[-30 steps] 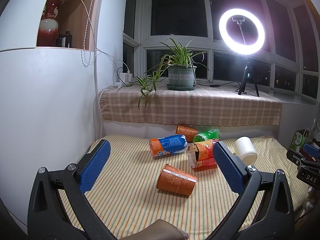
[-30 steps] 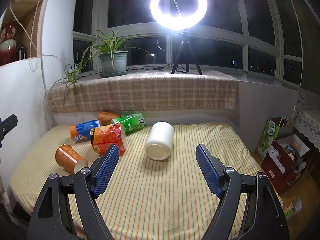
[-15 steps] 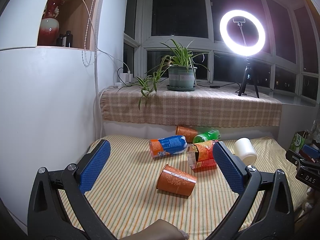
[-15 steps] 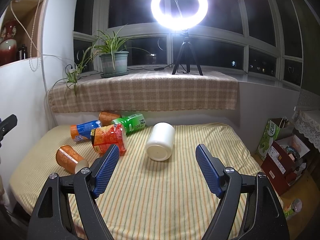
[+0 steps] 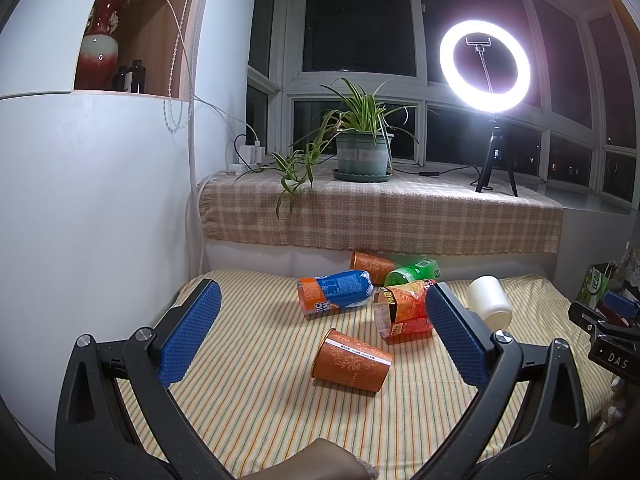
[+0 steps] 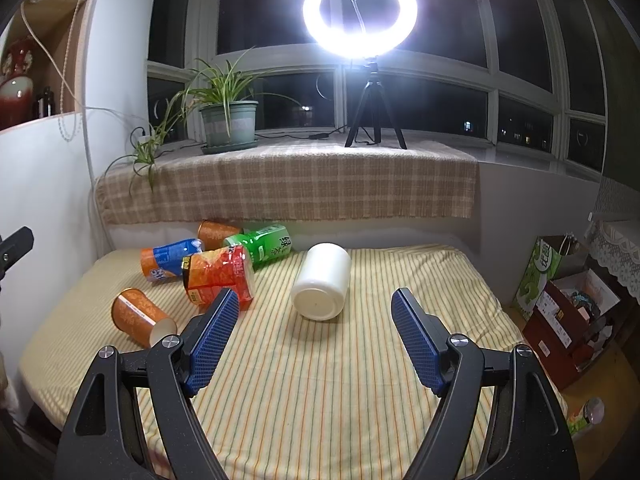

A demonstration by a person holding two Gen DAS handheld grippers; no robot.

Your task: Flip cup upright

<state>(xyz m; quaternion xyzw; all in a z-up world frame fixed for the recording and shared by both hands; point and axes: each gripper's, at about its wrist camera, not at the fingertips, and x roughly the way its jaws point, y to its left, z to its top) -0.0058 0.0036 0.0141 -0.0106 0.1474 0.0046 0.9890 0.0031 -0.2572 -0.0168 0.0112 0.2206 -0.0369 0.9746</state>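
Observation:
An orange paper cup (image 5: 351, 360) lies on its side on the striped cloth, straight ahead of my open, empty left gripper (image 5: 320, 332); it also shows in the right wrist view (image 6: 140, 317) at the left. A white cup (image 6: 322, 286) lies on its side ahead of my open, empty right gripper (image 6: 314, 330), bottom toward me; it also shows in the left wrist view (image 5: 490, 306). A second orange cup (image 5: 370, 264) lies at the back by the wall.
A blue-orange bottle (image 5: 336, 292), a green bottle (image 6: 262, 245) and an orange-red snack bag (image 6: 218, 274) lie in a cluster behind the cups. A plaid-covered sill holds a potted plant (image 5: 362, 152) and a ring light (image 6: 360, 12). Boxes (image 6: 568, 292) stand on the floor at right.
Both views have shifted very slightly; the objects and both grippers stay as they were.

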